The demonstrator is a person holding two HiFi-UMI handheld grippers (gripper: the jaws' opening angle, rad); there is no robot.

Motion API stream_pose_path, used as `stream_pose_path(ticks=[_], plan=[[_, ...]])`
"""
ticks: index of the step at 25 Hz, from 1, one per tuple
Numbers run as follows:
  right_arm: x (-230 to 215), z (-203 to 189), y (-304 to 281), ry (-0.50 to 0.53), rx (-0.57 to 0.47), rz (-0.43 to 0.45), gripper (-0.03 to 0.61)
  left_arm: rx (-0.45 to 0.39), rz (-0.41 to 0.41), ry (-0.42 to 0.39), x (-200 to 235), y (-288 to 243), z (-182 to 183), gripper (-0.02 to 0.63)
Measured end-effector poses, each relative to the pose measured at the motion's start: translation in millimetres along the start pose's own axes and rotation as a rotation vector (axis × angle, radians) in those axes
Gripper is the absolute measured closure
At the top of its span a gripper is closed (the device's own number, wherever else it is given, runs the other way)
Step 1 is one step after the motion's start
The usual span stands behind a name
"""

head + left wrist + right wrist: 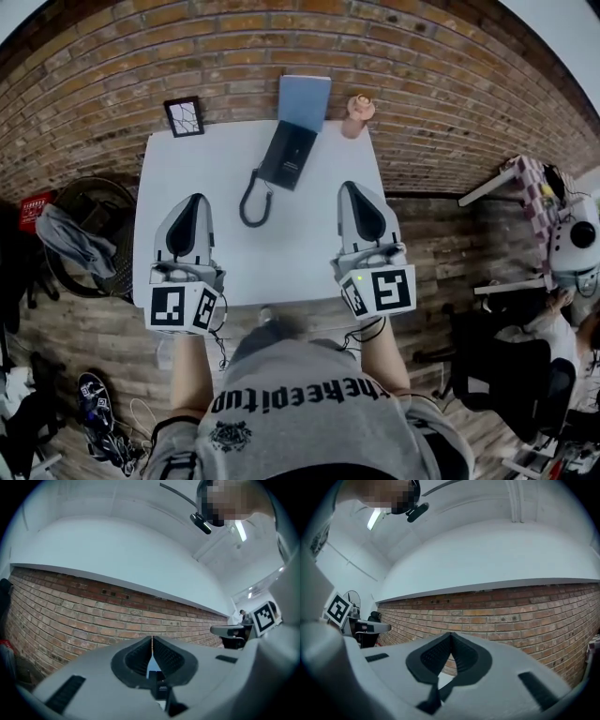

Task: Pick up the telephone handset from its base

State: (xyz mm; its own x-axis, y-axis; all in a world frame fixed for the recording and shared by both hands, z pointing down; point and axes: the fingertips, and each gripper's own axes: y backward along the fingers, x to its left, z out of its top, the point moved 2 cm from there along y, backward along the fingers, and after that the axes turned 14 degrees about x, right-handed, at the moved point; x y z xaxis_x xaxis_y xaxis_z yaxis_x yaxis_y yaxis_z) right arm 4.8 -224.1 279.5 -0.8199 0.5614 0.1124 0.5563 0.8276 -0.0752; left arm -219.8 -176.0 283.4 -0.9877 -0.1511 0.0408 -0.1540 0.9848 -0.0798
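Left hand-held gripper [195, 199] and right hand-held gripper [355, 187] closed, empty; telephone handset [289, 155] indistinct.

My head camera looks steeply down on the table [281, 244] from well above. Cameras on the left gripper [195, 202] and right gripper [353, 189] sit close behind their jaws, facing slightly upward at the brick wall [70, 616]. All three views share that wall.

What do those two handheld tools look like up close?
The left gripper and right gripper are pale grey tapering shells with black ribbed pads, each carrying a black-and-white marker cube. A black cable hangs below. The shirt is grey.
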Motion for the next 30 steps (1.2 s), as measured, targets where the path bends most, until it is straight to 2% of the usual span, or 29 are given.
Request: stream_pose_path(ticks=[4,8,12,17,24,25,27,30], plan=[[6.7,-5.8,-26.8,0.002,0.024,-0.008,0.575,0.065,-0.097,-0.005,11.8,-27.3,-8.8,0.601],[9.3,-15.0,-45.1,0.006,0.063,-0.013,0.575,0.162,-0.225,0.076,15.3,-58.7,-27.4,0.601],[2.0,-24.9,-57.5,0.003,0.096,-0.028,0.575,0.209,-0.270,0.094,23.4,-98.5,-57.7,0.601],[-11.5,-41.6,-71.6,-0.010,0.138,-0.044,0.575,0.346,-0.364,0.115,13.4,-142.8,-97.6,0.600],[-24.6,-60.7,-98.3,-0.026,0.195,-0.030,0.575,0.507,-0.447,0.110,1.4,-203.0,-143.9,0.595],[-26.3,-62.6,-102.6,-0.031,0.203,-0.026,0.575,0.526,-0.463,0.111,-0.6,-211.1,-149.7,0.581],[-31.1,-66.3,-110.5,-0.040,0.215,-0.021,0.575,0.568,-0.494,0.123,-4.4,-226.5,-161.7,0.512],[-39.8,-72.1,-120.6,-0.048,0.228,-0.018,0.575,0.618,-0.505,0.138,-5.3,-248.7,-179.3,0.511]])
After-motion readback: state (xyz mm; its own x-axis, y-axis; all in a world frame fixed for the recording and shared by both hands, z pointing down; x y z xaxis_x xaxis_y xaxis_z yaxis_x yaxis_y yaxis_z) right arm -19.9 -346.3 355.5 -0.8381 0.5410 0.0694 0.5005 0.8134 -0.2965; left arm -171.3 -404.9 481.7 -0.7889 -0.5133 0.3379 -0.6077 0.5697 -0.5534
